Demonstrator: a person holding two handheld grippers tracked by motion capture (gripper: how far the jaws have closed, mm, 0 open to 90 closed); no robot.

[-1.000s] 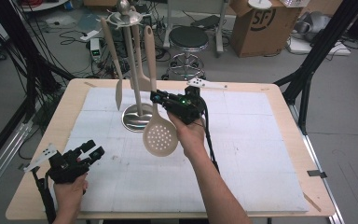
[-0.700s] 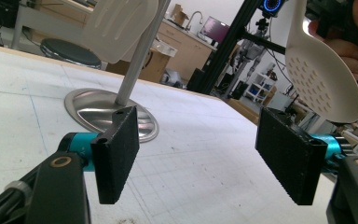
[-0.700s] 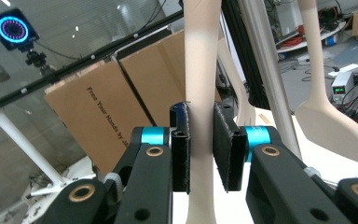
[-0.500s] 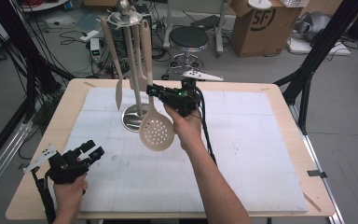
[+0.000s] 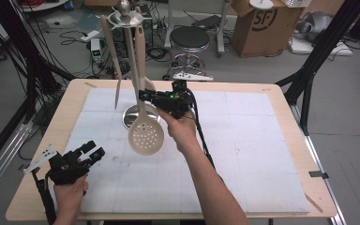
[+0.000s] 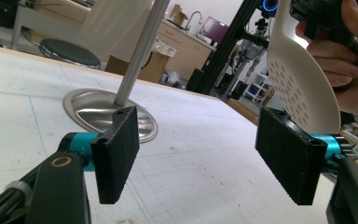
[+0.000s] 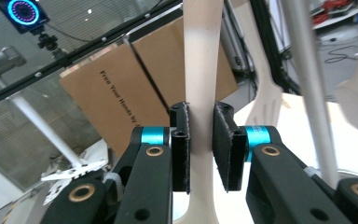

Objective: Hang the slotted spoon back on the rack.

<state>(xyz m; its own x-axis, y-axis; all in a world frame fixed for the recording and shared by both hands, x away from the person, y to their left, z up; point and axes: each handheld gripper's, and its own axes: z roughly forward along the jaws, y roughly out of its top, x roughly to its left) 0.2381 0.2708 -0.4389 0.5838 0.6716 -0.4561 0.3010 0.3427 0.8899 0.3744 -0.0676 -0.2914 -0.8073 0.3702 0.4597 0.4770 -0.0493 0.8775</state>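
Item: cream plastic slotted spoon (image 5: 145, 136), long axis upright, bowl down, beside the steel utensil stand (image 5: 130, 56) near the surface's far edge. We noted right tongs (image 5: 145, 95) clamping its handle; left tongs (image 5: 91, 153) wide, empty, near corner.

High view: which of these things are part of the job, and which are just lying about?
In the job:
- slotted spoon, clamped by the right gripper
- utensil stand
- hanging spatula

Lying about:
- left gripper, open and idle
- stool
- cardboard box
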